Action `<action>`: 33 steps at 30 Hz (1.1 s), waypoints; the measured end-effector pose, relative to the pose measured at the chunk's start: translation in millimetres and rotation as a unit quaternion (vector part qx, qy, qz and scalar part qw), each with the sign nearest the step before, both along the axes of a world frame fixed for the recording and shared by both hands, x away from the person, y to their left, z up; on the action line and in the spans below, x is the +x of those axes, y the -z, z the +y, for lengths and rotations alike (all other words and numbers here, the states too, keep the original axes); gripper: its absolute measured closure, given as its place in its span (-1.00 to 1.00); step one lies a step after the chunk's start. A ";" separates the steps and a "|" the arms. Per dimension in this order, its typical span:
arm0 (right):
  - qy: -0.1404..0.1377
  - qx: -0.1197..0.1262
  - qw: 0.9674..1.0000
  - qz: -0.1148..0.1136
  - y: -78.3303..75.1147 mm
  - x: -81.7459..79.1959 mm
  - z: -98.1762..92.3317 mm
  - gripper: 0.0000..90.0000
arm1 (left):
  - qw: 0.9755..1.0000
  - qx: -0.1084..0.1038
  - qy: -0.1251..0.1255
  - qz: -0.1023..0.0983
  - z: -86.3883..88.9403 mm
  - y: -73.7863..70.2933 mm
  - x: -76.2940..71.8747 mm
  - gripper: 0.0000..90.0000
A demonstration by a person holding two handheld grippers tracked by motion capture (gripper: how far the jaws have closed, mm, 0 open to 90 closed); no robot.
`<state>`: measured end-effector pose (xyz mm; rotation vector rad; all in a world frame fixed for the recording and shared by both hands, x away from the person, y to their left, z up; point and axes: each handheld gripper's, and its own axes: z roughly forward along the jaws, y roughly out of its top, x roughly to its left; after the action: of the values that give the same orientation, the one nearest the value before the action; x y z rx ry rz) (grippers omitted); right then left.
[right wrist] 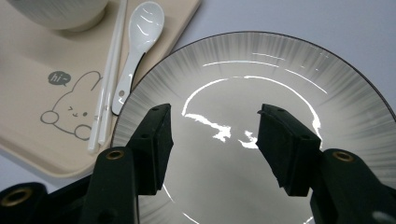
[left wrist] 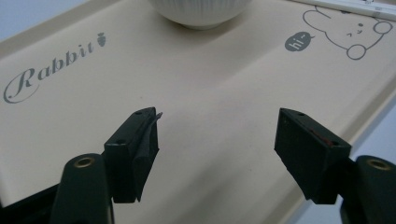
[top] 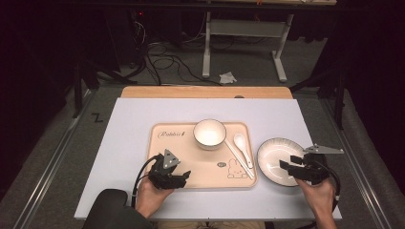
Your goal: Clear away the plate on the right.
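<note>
A beige rabbit-print tray [top: 205, 162] lies mid-table and carries a white bowl [top: 209, 133], a white spoon [top: 241, 143] and white chopsticks [top: 239, 160]. A grey-streaked plate [top: 274, 157] sits on the mat just right of the tray. My left gripper [top: 184, 175] hovers over the tray's near left part, open; in the left gripper view the gripper [left wrist: 217, 123] has bare tray [left wrist: 210, 79] between its jaws and the bowl [left wrist: 201, 11] ahead. My right gripper [top: 290, 162] is open over the plate's near right side; in the right gripper view the gripper [right wrist: 215, 114] holds nothing above the plate [right wrist: 280, 60].
A white mat [top: 133, 124] covers the table, with a wooden strip [top: 205, 91] at the far edge. In the right gripper view the spoon [right wrist: 140, 37] and chopsticks [right wrist: 109, 74] lie along the tray's edge close to the plate. Cables and a desk frame stand on the floor beyond.
</note>
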<state>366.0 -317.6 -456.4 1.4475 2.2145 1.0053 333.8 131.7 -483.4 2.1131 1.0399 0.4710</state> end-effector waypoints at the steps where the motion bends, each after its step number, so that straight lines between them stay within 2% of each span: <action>1: 0.002 -0.002 1.000 0.000 0.5 0.2 -1.1 0.03 | 1.000 -0.002 0.000 -0.002 0.4 -0.6 -0.4 -0.33; 7: 0.011 -0.017 1.000 0.007 2.8 -3.6 -7.7 -0.02 | 1.000 -0.006 0.002 -0.003 -1.2 0.5 2.0 -0.33; 11: 0.014 -0.012 1.000 0.009 3.1 -6.6 -12.1 -0.15 | 1.000 -0.002 0.005 -0.001 -4.0 2.4 4.7 -0.34; 13: 0.008 -0.007 1.000 0.002 1.4 -8.3 -12.9 -0.26 | 1.000 0.001 0.006 -0.001 -4.3 2.6 4.6 -0.34; 15: 0.007 -0.002 1.000 0.002 -0.3 -9.9 -12.1 -0.26 | 1.000 0.001 0.007 -0.001 -4.4 2.6 4.2 -0.34; 18: 0.007 -0.010 1.000 -0.006 -0.7 -12.8 -10.1 -0.10 | 1.000 0.004 0.006 -0.001 -5.3 3.4 4.7 -0.33; 22: 0.017 -0.019 1.000 -0.004 1.0 -15.6 -13.2 0.11 | 1.000 0.007 0.005 0.004 -6.6 5.5 7.3 -0.31; 29: 0.036 -0.021 0.999 -0.008 0.7 -19.7 -23.1 0.20 | 1.000 0.011 0.009 0.005 -8.8 6.4 8.2 -0.30; 33: 0.061 -0.028 0.998 -0.009 0.6 -20.3 -30.2 0.26 | 1.000 0.013 0.009 0.007 -8.9 6.8 8.8 -0.29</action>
<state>345.7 -347.8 -456.9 1.5214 2.0962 0.9071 342.6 122.8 -490.2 2.1491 1.0284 0.4635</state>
